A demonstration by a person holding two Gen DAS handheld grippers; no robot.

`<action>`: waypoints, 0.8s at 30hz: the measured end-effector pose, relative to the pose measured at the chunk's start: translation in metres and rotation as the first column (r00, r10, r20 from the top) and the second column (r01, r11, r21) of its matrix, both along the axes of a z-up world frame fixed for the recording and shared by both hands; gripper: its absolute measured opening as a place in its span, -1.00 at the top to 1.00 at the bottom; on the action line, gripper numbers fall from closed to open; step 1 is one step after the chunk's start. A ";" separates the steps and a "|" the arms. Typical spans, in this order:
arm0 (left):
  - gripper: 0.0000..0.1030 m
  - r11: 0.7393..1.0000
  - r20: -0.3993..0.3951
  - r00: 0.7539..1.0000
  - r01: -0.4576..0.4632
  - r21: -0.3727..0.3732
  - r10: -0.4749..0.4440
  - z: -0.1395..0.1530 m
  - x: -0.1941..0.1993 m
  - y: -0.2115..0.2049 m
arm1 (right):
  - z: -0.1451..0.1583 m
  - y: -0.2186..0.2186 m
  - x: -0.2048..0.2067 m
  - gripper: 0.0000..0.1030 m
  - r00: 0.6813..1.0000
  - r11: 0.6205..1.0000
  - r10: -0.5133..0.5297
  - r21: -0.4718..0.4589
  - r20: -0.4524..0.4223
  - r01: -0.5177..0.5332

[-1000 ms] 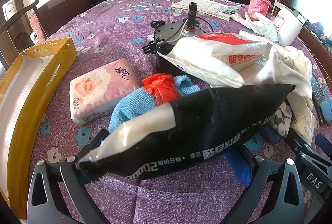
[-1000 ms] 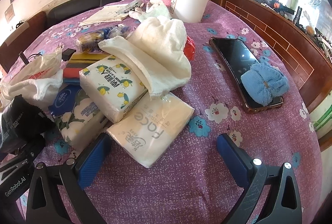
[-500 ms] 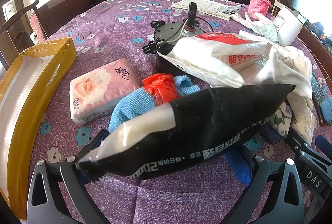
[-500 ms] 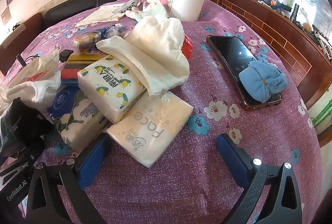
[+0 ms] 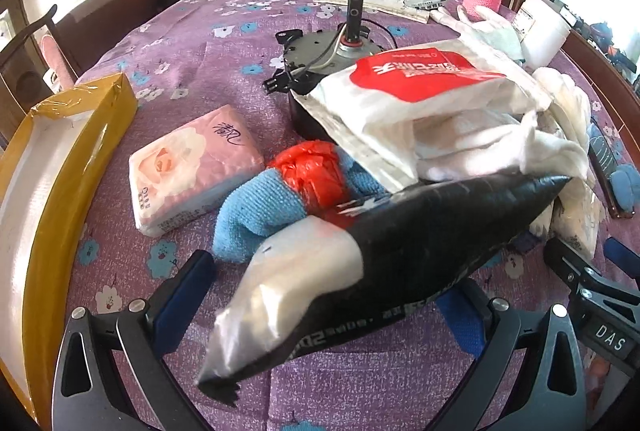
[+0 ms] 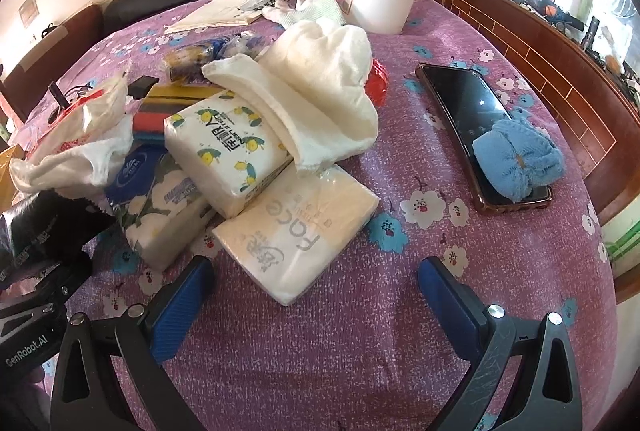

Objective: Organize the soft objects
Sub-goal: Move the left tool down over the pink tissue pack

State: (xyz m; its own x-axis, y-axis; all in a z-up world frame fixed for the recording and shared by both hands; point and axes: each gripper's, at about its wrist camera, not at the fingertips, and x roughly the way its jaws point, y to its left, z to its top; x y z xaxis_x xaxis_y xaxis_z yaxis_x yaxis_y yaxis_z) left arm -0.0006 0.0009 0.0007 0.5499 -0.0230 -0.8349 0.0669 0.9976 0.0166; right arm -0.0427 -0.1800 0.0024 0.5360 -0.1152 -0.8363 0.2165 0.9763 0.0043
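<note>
Black-and-clear pouch (image 5: pixel 400 251) hanging across the left gripper (image 5: pixel 332 295), seemingly pinched near its middle, above the purple cloth (image 5: pixel 208 71); probably light, limp, slippery film. Right gripper (image 6: pixel 316 291) spread wide, holding nothing, just short of the white tissue pack (image 6: pixel 300 235): soft, squashy, best taken across its narrow sides.

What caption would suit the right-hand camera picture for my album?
Open right gripper hovering before tissue packs, a white towel and a phone on a purple flowered tablecloth.
</note>
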 end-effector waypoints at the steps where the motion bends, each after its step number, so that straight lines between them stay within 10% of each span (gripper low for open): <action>1: -1.00 1.000 -0.003 1.000 0.001 -0.001 -0.001 0.000 0.001 0.000 | 0.000 0.000 0.001 -0.98 1.000 1.000 0.001 0.000 0.000 -0.001; 20: -1.00 1.000 0.011 1.000 0.014 0.010 -0.014 0.001 -0.004 -0.002 | 0.000 0.002 -0.004 -0.99 0.999 0.999 0.038 -0.006 -0.008 -0.038; 24: -0.99 0.998 -0.023 0.998 0.059 -0.022 -0.059 0.003 -0.007 0.007 | 0.013 0.014 -0.018 -0.98 0.999 0.987 0.026 -0.158 0.028 -0.021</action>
